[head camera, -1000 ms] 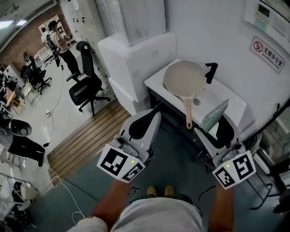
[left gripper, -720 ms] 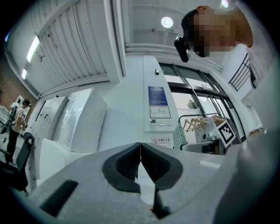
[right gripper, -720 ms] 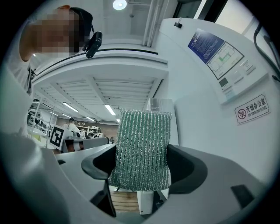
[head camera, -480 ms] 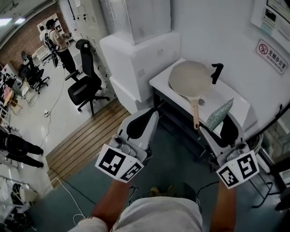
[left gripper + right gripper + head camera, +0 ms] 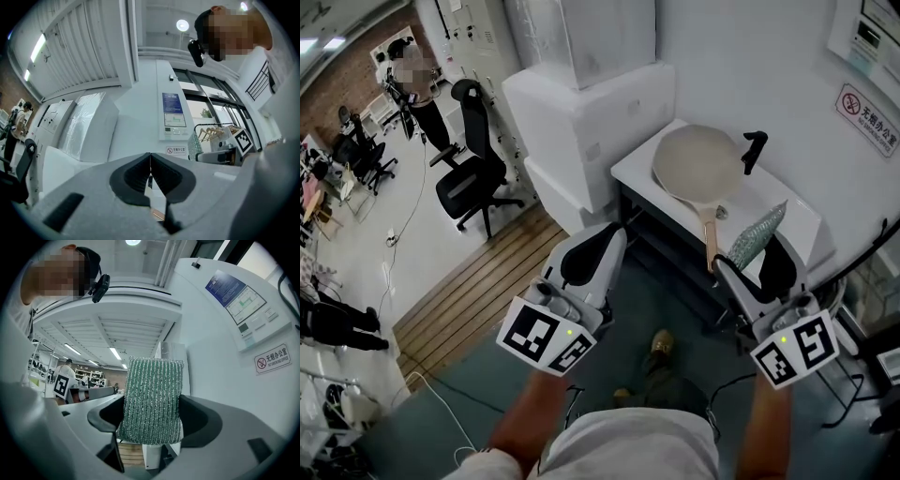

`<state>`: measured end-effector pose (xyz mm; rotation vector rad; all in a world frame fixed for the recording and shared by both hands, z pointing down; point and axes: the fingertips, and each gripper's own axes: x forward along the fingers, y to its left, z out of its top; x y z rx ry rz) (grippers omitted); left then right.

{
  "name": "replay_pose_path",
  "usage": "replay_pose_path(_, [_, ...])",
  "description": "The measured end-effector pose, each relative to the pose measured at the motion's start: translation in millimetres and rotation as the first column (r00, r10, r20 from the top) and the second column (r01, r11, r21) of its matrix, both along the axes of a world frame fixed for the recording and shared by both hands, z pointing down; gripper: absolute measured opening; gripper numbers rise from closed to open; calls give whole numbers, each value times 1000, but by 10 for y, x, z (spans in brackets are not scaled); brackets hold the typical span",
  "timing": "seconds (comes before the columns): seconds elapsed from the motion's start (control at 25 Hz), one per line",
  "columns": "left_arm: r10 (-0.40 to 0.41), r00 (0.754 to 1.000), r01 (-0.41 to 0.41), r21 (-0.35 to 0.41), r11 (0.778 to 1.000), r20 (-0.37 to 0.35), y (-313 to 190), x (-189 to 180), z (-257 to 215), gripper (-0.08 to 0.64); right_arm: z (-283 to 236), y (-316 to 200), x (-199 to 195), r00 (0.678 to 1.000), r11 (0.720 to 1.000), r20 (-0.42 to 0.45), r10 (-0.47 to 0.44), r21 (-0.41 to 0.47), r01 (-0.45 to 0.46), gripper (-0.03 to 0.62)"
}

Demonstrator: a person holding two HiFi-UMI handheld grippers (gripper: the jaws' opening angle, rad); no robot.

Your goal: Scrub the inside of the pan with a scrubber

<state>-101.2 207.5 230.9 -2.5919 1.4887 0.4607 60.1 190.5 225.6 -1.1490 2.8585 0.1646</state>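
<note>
Right claw [image 5: 152, 414]: you have it clenched on the green scrubber [image 5: 151, 397], which stands upright.
Left claw [image 5: 150, 176]: yours is clenched shut, empty.
Pan [image 5: 698, 161]: on the sink [image 5: 791, 217], left end, handle toward the near edge.

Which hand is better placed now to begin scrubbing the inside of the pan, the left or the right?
Right. The right claw is shut on the green scrubber, and in the head view it is nearer the pan. The left claw is shut and empty.
</note>
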Motion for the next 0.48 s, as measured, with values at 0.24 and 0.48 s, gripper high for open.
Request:
replay_pose_path(0.24, [-8,1000,8,-12,1000,6,-296,-47,42,17,51,-307,-62,1000,1000,-4,-11,-10,11,351])
replay_pose_path(0.48, [-10,1000,11,-23,1000,28,-776,13,97,17,103,-799,-3,1000,1000,2,-15,-13,15,353])
